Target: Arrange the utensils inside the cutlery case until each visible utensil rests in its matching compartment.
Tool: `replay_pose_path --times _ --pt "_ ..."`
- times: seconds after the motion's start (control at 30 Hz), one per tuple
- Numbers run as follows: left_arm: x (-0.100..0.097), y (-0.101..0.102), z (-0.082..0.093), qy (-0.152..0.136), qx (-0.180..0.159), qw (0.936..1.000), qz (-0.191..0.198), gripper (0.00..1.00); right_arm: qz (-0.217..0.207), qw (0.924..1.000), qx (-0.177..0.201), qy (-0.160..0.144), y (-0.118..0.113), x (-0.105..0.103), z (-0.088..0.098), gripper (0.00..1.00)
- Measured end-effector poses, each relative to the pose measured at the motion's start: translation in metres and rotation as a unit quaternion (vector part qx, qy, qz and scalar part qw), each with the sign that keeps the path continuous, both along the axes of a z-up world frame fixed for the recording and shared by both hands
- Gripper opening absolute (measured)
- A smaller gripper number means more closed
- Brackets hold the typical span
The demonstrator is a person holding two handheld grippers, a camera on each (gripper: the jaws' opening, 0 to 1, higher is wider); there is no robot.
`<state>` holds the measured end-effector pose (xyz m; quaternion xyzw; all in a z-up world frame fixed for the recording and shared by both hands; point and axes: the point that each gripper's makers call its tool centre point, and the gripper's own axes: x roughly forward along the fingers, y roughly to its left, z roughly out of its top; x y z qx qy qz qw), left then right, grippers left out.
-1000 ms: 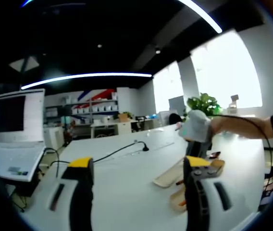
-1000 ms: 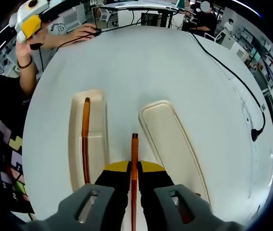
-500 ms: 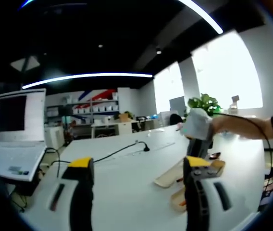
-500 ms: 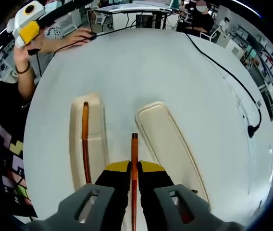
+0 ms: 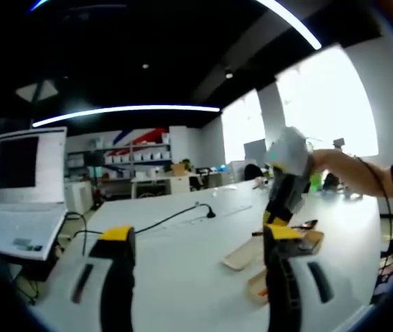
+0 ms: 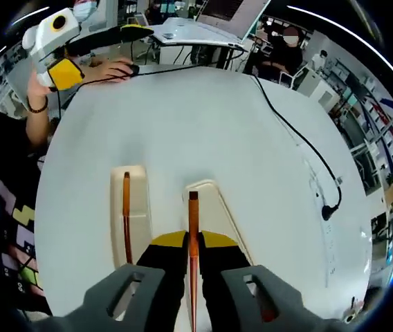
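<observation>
- Right gripper view: the right gripper (image 6: 192,259) has its fingers clamped on a brown utensil (image 6: 193,235), whose tip reaches over the near end of the case lid (image 6: 218,211).
- Beside it on the white bench (image 6: 183,117) lies the cutlery case (image 6: 139,207), with another brown utensil (image 6: 126,214) inside.
- Left gripper view: the left gripper (image 5: 196,277) hangs over the bench, fingers apart and holding nothing.

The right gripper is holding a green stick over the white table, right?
Not green. In the right gripper view the stick is orange-brown. The right gripper does hold it between shut jaws over the white table.
</observation>
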<state>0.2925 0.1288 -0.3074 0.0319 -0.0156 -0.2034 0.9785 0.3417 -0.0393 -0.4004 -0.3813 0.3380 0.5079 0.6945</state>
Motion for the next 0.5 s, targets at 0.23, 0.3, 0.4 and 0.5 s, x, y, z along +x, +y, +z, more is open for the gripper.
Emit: replay_pose_path --times 0.23,0.3,0.4,0.5 --pt "0.002 0.002 -0.004 0.006 0.001 1.0 0.003 0.8 -0.006 0.9991 0.023 -0.034 -0.003 0.006 0.034 0.04" --pt "0.002 0.001 -0.004 0.006 0.001 1.0 0.002 0.8 -0.006 0.9987 0.027 -0.043 -0.004 0.004 0.043 0.04" --pt "0.002 0.0 -0.005 0.007 0.002 1.0 0.002 0.8 -0.005 0.9976 0.032 -0.061 -0.002 0.006 0.056 0.04" --pt "0.001 0.001 -0.005 0.007 0.001 1.0 0.001 0.8 0.0 0.9965 0.033 -0.077 0.0 0.002 0.064 0.04"
